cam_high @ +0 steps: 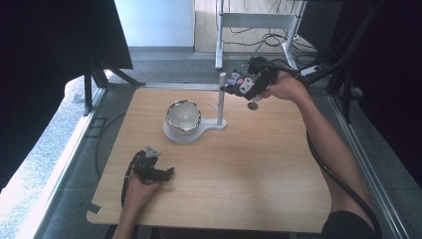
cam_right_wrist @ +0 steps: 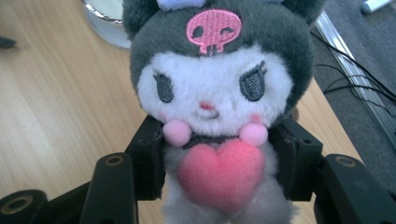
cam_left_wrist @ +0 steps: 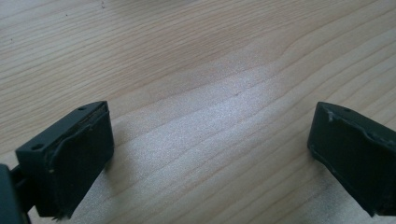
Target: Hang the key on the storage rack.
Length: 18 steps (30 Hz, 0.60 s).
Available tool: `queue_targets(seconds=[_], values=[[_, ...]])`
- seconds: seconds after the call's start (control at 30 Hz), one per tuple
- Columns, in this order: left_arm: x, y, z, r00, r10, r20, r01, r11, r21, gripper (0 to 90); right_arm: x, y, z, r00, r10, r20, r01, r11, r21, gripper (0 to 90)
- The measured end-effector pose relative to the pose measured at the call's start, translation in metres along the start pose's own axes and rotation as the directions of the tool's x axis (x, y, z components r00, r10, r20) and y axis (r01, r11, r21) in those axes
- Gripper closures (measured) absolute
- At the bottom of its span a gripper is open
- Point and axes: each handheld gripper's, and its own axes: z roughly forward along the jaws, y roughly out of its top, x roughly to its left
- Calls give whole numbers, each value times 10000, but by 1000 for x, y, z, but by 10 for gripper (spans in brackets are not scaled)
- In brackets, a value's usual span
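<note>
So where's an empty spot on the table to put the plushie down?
The table is bare across its near right half, between the left gripper and the right edge. It is crowded at the far middle, around the bowl on its stand, where the right gripper holds the plushie.

Your plush toy [cam_right_wrist: 212, 107] was cropped at top and bottom edges; jaws hid its sides.

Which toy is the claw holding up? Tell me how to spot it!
Start at the wooden table and go to its far edge, past the white stand with the shiny bowl. There the right claw is shut on a plush toy: white face, dark grey hood with a pink skull, and a pink heart on its chest.
</note>
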Motion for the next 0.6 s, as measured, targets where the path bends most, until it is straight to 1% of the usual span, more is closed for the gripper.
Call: queue_targets(seconds=[0.07,0.13,0.23,0.33,0.37,0.4,0.43,0.6], values=[[0,0,0,10000,-2,0,2,10000,0,3,4,1,3,9999,-72,-70,73,10000,62,441],[0,0,0,10000,-3,1,3,10000,0,3,9,1,8,9995,-199,-239,202,9997,146,440],[0,0,0,10000,-5,6,5,10000,-4,3,11,0,13,9991,-235,-356,243,9994,226,440],[0,0,0,10000,-5,6,5,10000,-3,3,16,-4,23,9980,-264,-571,285,9990,354,440],[0,0,0,10000,-7,5,7,10000,-6,3,16,-4,23,9980,-264,-571,285,9990,354,440],[0,0,0,10000,-7,-14,7,10000,-16,3,18,-6,29,9972,-307,-675,335,9986,405,440],[0,0,0,10000,-7,-14,7,10000,-16,3,18,-6,29,9972,-307,-675,335,9986,405,440],[0,0,0,10000,-1,-26,1,10000,-30,3,19,-10,43,9959,-251,-872,292,9985,465,440]])
